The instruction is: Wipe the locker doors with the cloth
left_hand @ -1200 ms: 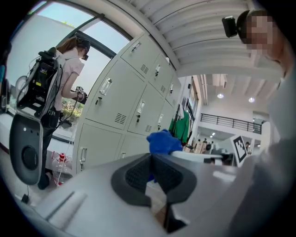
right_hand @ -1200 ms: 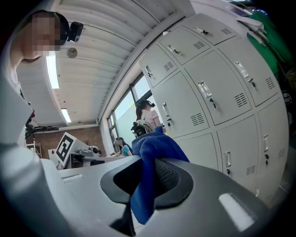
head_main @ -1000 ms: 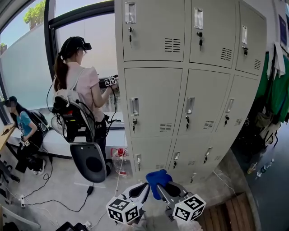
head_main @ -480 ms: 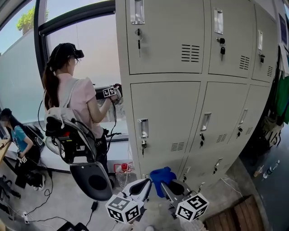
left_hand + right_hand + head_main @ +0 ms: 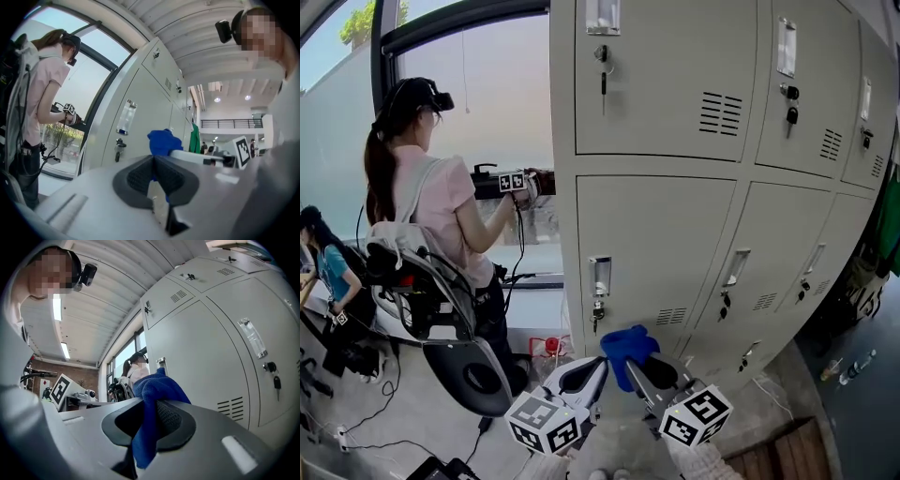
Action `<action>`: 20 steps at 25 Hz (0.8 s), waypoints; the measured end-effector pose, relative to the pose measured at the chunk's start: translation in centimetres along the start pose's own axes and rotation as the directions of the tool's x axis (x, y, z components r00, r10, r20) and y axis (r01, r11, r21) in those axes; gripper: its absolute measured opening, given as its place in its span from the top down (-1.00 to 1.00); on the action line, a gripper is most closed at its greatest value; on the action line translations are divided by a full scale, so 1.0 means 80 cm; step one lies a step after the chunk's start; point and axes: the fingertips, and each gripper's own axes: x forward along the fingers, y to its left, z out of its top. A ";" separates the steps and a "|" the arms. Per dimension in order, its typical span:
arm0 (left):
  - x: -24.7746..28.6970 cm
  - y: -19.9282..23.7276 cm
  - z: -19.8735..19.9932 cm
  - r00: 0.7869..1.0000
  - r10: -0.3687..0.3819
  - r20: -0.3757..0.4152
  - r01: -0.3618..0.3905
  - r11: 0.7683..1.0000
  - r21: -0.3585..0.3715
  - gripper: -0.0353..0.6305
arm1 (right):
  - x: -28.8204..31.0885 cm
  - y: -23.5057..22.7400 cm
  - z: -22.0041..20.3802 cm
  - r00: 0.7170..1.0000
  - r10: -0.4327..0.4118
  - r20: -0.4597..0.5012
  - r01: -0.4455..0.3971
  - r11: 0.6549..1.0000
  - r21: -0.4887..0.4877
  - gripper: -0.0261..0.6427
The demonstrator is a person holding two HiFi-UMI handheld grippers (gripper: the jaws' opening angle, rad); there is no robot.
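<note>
A bank of pale grey lockers (image 5: pixel 675 187) fills the head view, its doors shut, with handles and keys. My right gripper (image 5: pixel 633 366) is shut on a blue cloth (image 5: pixel 625 343), which bunches out past its tips just short of a middle-row door (image 5: pixel 652 253). In the right gripper view the blue cloth (image 5: pixel 150 401) hangs pinched between the jaws, the locker door (image 5: pixel 211 362) close ahead. My left gripper (image 5: pixel 592 373) sits beside it at the left, shut with nothing in it; the left gripper view shows the cloth (image 5: pixel 164 142) beyond its tips.
A person (image 5: pixel 431 216) in a pink top stands at the left of the lockers, holding another gripper (image 5: pixel 511 180) near the locker's side. A black chair (image 5: pixel 469 370) and cables lie on the floor. A second seated person (image 5: pixel 328 272) is at far left. Green clothes (image 5: pixel 891 216) hang at right.
The view has closed in on the lockers and shifted left. Both grippers with the blue cloth have risen slightly towards the middle-row door.
</note>
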 end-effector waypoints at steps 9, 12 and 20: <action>0.025 0.013 0.100 0.993 -0.043 0.113 0.027 0.990 0.139 0.88 | 0.058 -0.006 0.100 0.992 0.051 0.118 -0.038 0.993 -0.109 0.75; 0.030 0.021 0.134 0.987 -0.047 0.156 0.018 0.983 0.181 0.88 | 0.077 -0.013 0.143 0.983 0.061 0.176 -0.033 0.987 -0.160 0.75; 0.040 0.032 0.210 0.966 -0.062 0.251 -0.009 0.962 0.273 0.88 | 0.118 -0.018 0.235 0.947 0.093 0.308 -0.021 0.973 -0.230 0.75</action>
